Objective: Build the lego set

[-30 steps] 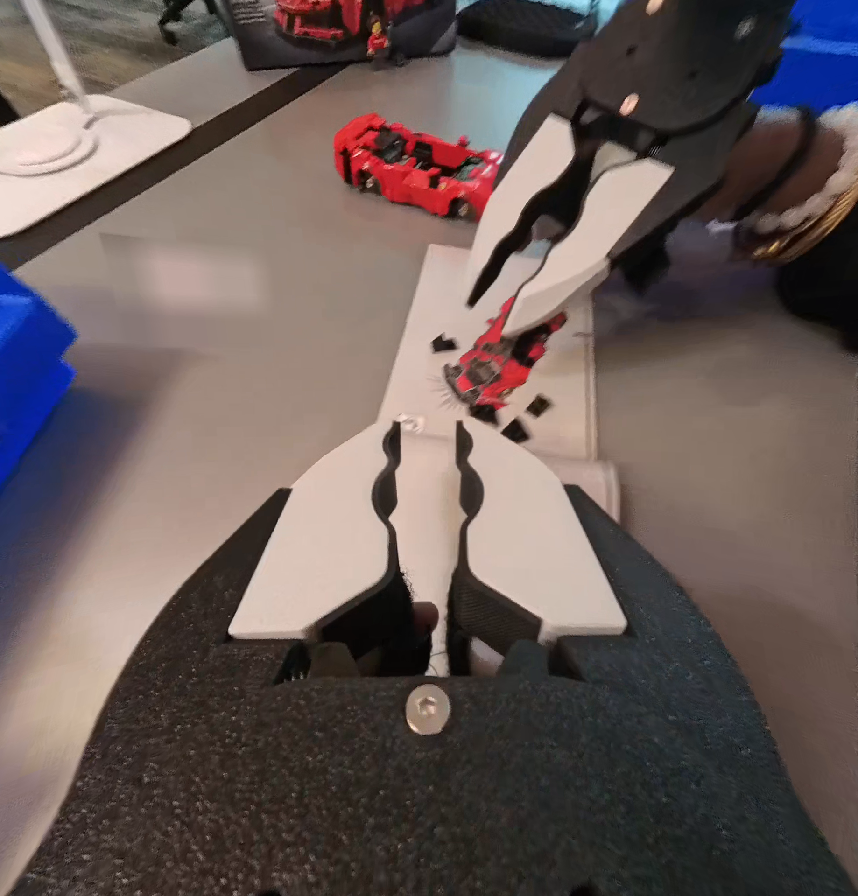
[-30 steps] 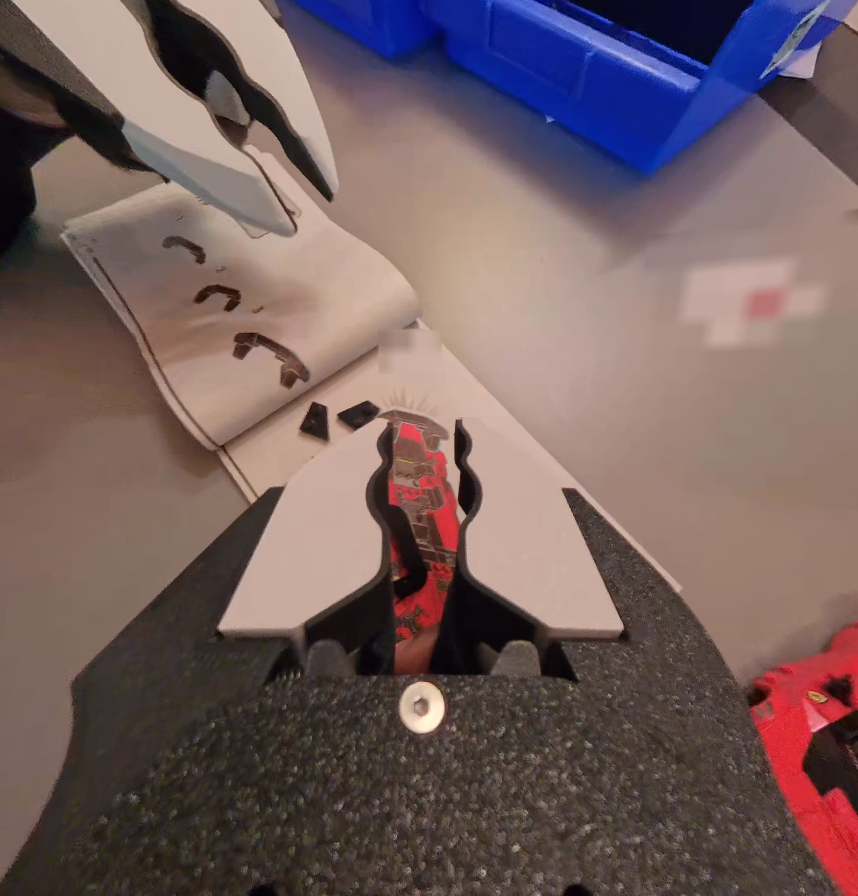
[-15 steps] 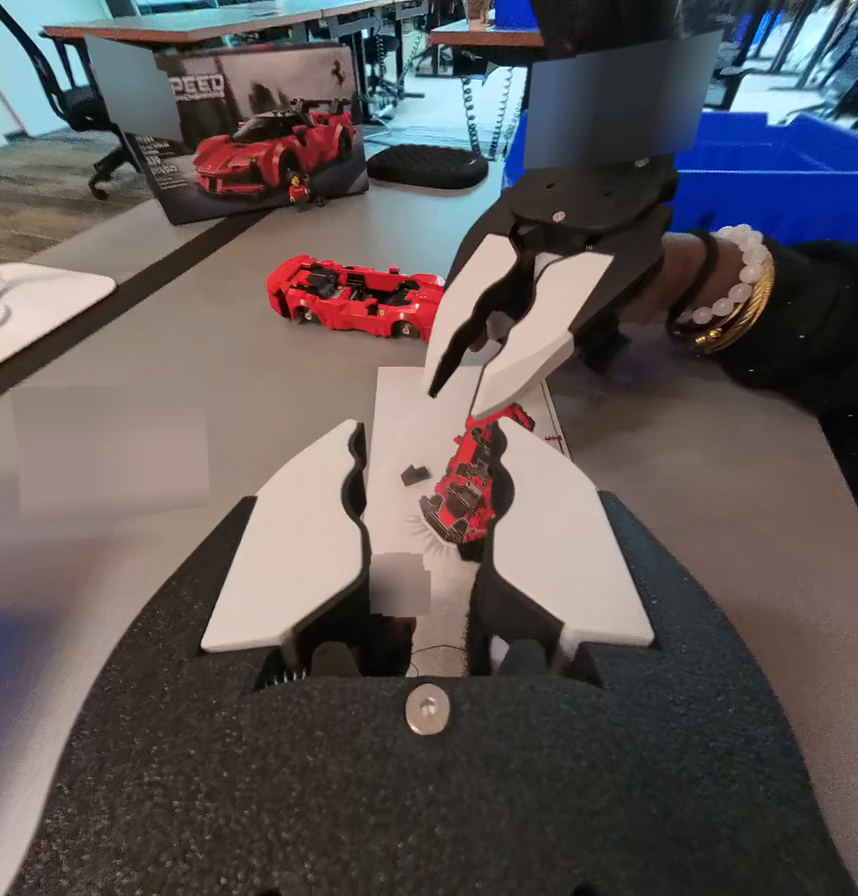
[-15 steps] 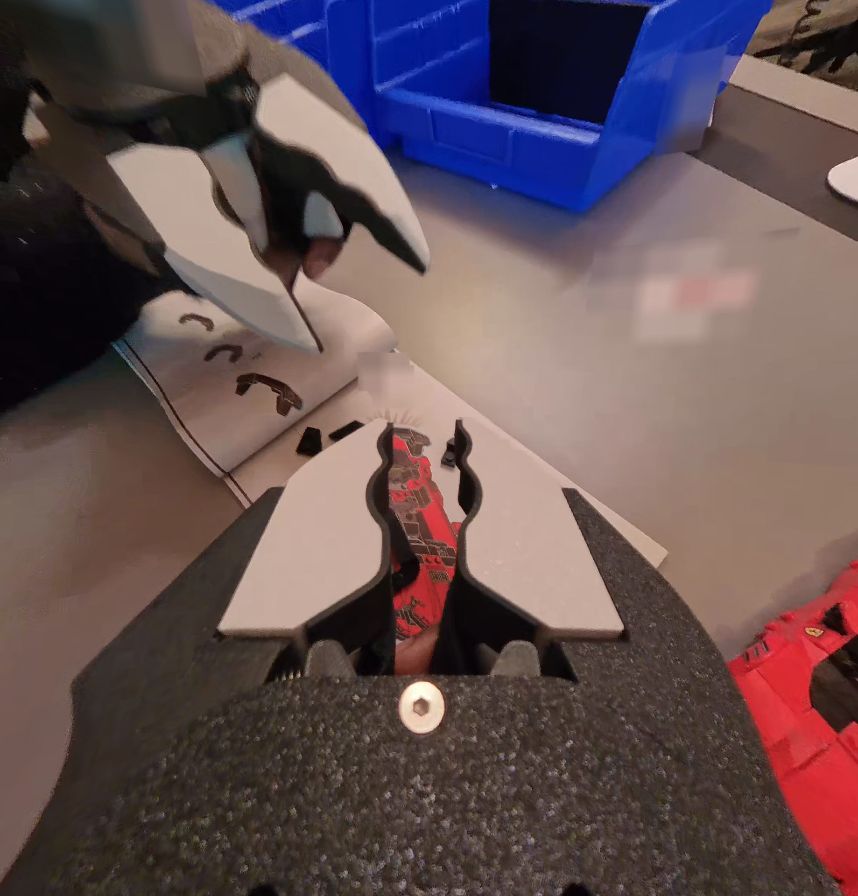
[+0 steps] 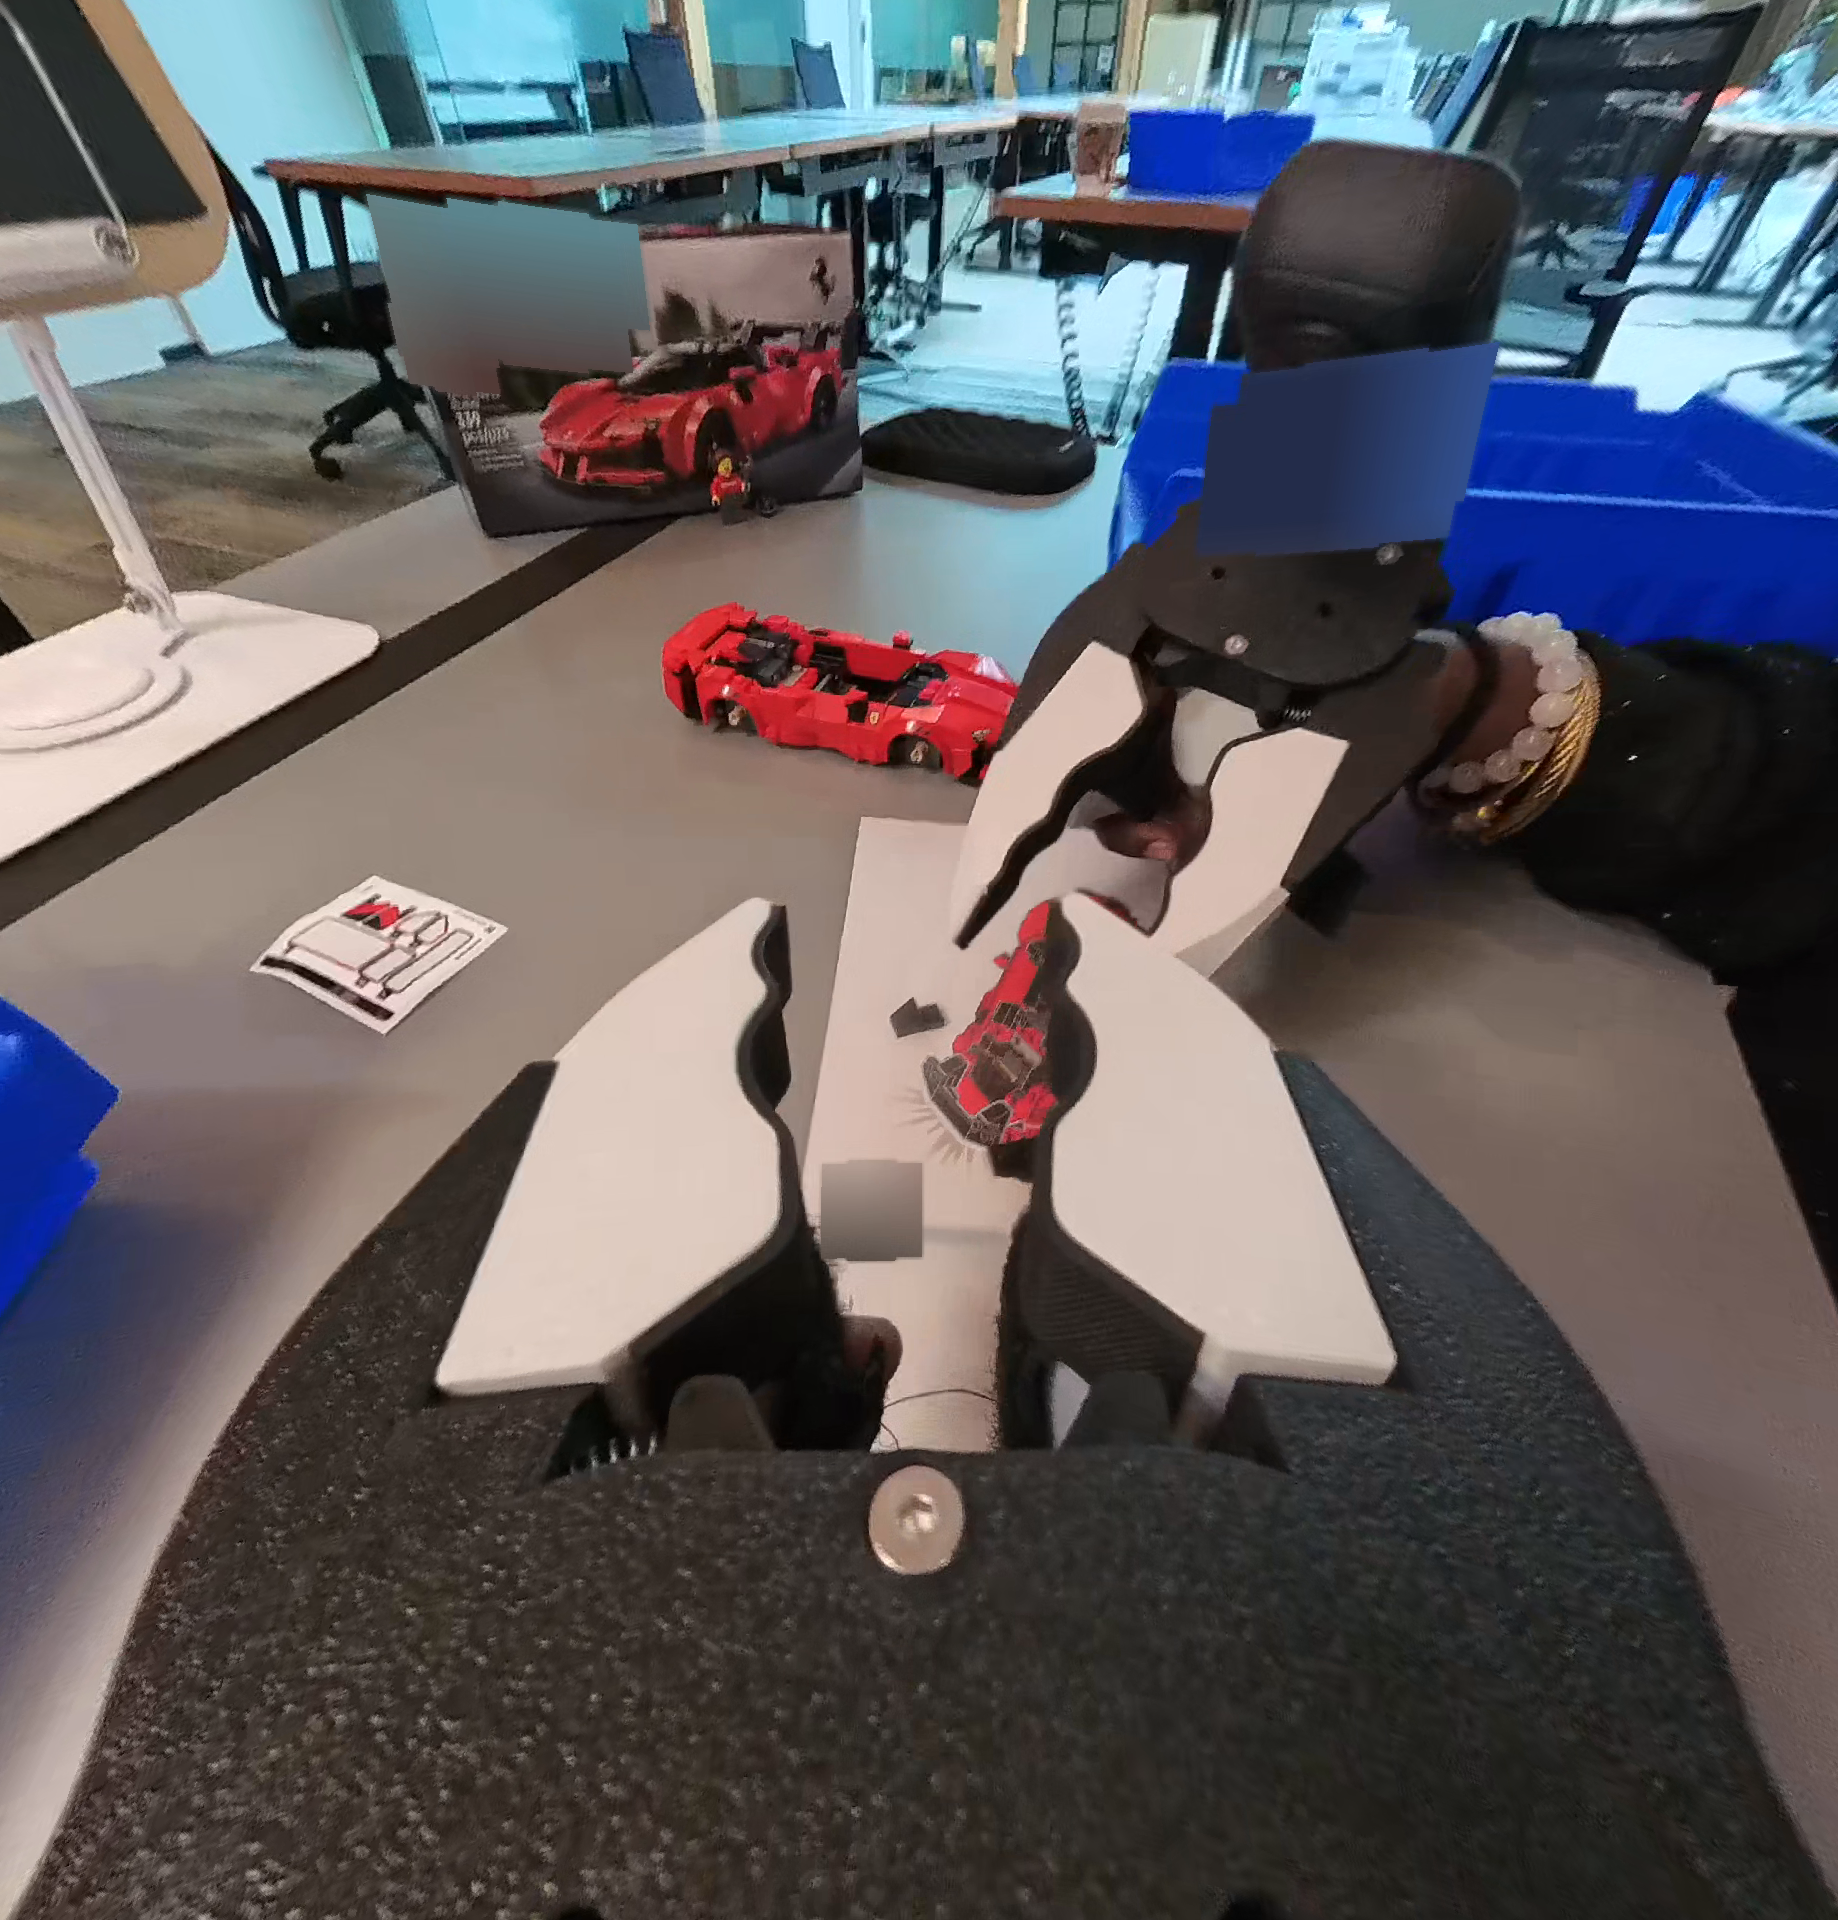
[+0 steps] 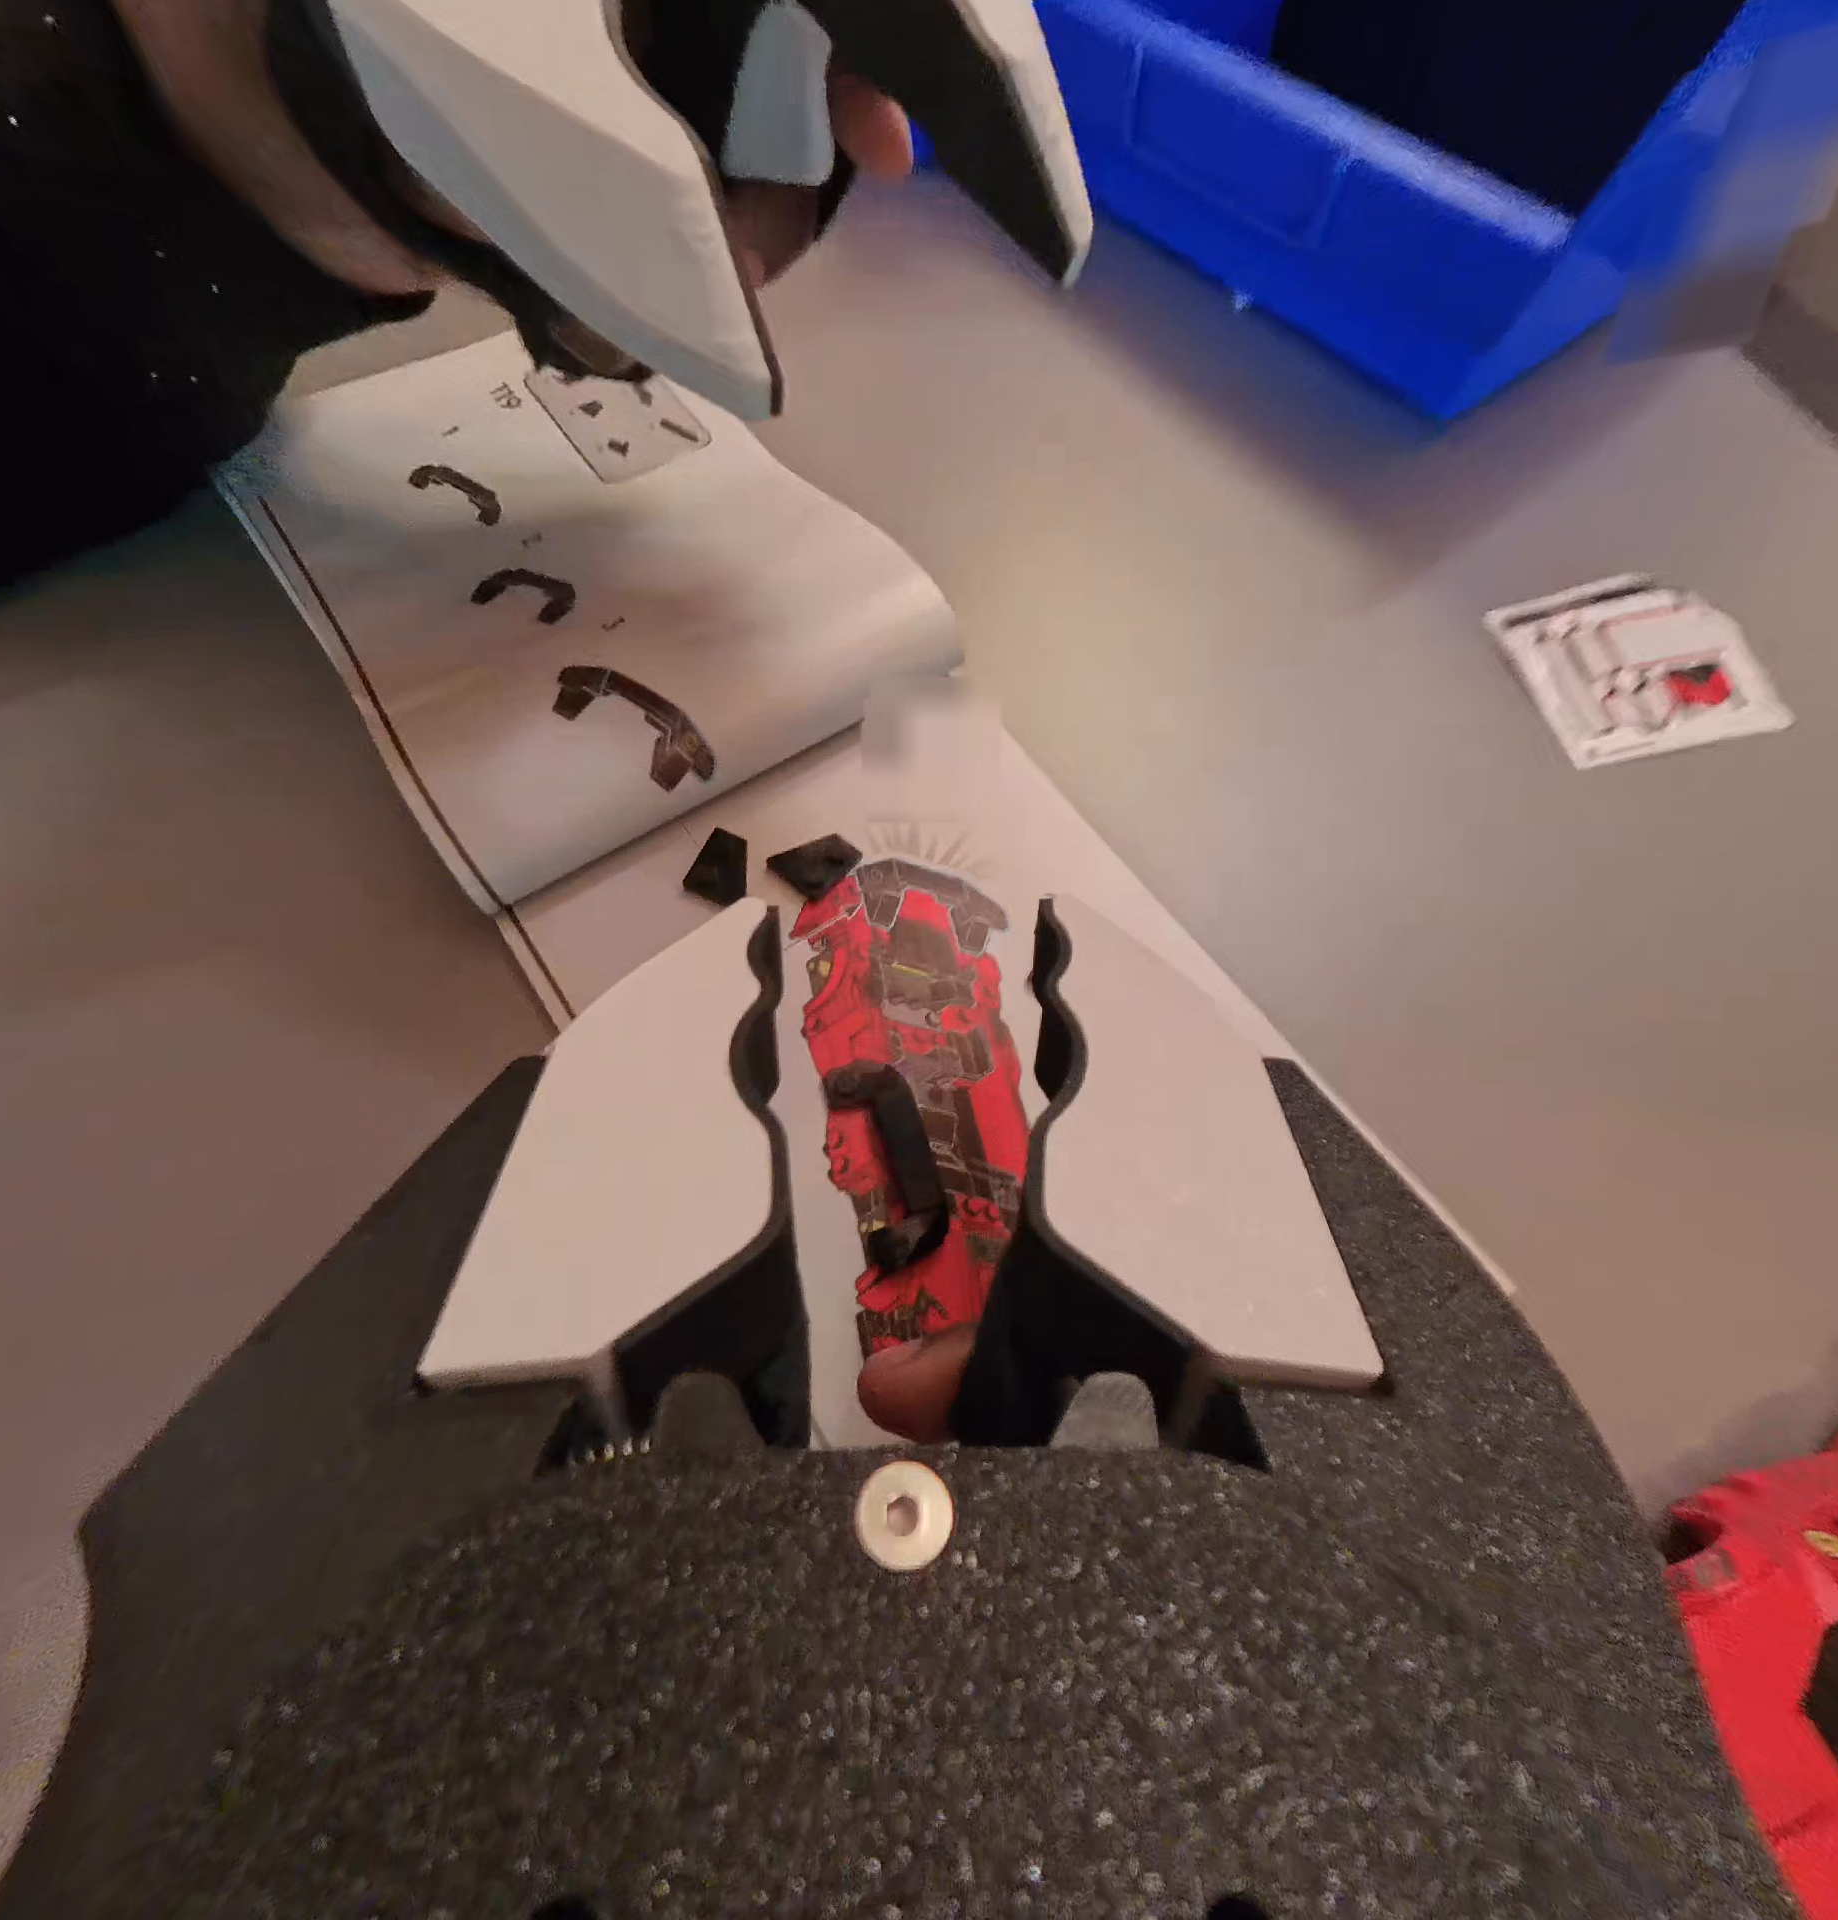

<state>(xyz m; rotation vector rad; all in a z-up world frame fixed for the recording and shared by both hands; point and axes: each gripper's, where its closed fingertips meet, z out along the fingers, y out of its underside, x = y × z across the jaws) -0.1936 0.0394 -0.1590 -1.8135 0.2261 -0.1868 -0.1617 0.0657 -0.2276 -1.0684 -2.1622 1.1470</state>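
An open instruction booklet (image 5: 894, 935) lies on the grey table, with a printed red car on its page (image 6: 915, 1039). Small black pieces (image 6: 813, 860) lie on the page, one showing in the left wrist view (image 5: 915, 1016). My right gripper (image 6: 907, 909) is open low over the printed car. A black curved piece (image 6: 899, 1174) shows between its fingers, touching neither; I cannot tell if it rests on the page. My left gripper (image 5: 925, 920) is open above the booklet's near end. Each gripper faces the other (image 5: 1060, 894) (image 6: 915, 327). The partly built red car (image 5: 842, 707) stands beyond the booklet.
The set's box (image 5: 686, 395) stands at the table's far edge. A sticker sheet (image 5: 380, 951) lies left of the booklet. Blue bins (image 5: 1621, 499) (image 5: 11, 1143) stand far right and near left. A white lamp base (image 5: 115, 686) sits far left. Some 8 cm of space lies between my two pairs of fingers. My right gripper's tips are some 15 cm from the partly built red car (image 5: 842, 707).
My left gripper opened wide and rose, tilting up. My right gripper's jaws, narrow around the black curved piece before, have spread apart.
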